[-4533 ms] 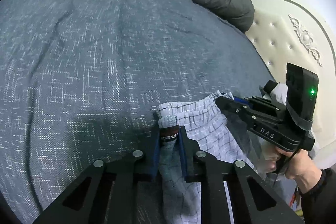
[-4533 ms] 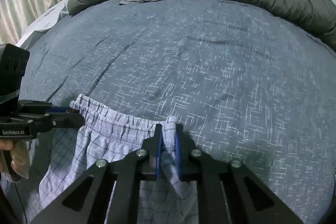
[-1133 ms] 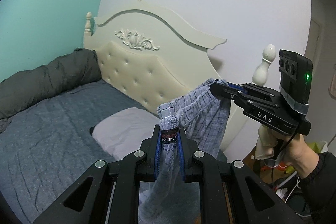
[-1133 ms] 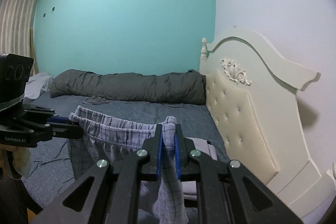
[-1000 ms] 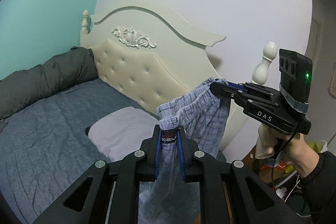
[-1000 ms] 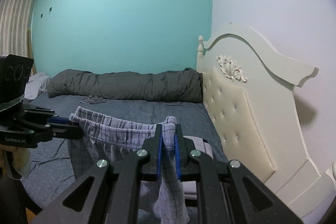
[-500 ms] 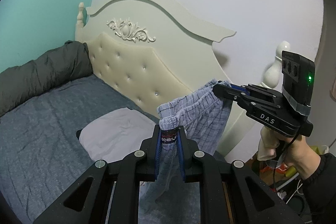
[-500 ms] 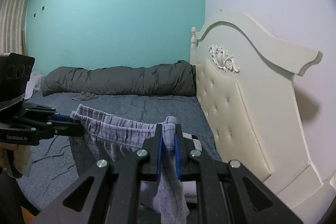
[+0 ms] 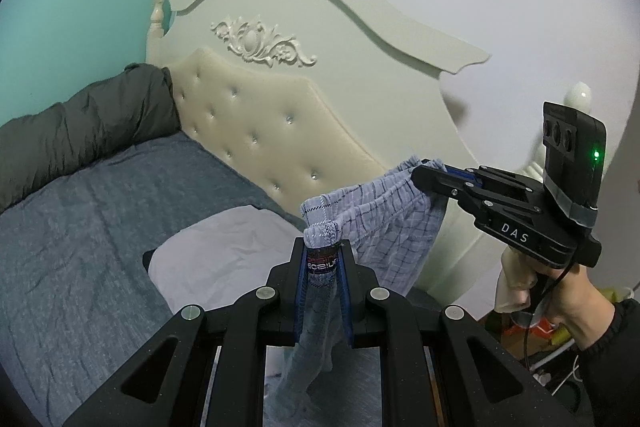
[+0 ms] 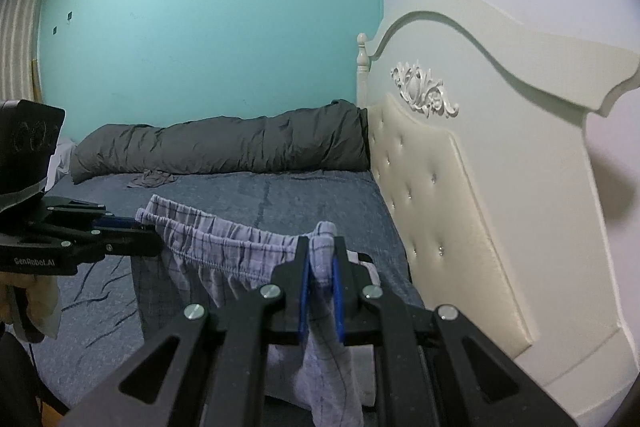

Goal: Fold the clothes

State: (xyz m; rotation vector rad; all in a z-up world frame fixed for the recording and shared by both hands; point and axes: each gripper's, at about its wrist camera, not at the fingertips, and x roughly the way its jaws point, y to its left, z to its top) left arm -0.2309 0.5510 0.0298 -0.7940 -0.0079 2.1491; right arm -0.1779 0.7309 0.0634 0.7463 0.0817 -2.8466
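Pale checked shorts [image 9: 384, 223] hang in the air above the bed, stretched by their elastic waistband between both grippers. My left gripper [image 9: 323, 251] is shut on one end of the waistband, and the cloth drops down between its fingers. My right gripper [image 10: 320, 259] is shut on the other end; the shorts [image 10: 224, 255] sag from it toward the left gripper [image 10: 140, 223]. The right gripper [image 9: 430, 173] also shows in the left wrist view, held by a hand [image 9: 576, 291] in a dark sleeve.
Below lies a bed with a blue-grey cover [image 9: 80, 227] and a white pillow [image 9: 224, 251]. A cream tufted headboard [image 10: 460, 187] stands to the right. A dark grey rolled duvet [image 10: 224, 143] and a small grey garment [image 10: 152, 179] lie at the far side.
Earlier the shorts lay near the bed surface; both grippers have since lifted them high. Over the last second both views swung slightly toward the headboard, with both grips unchanged.
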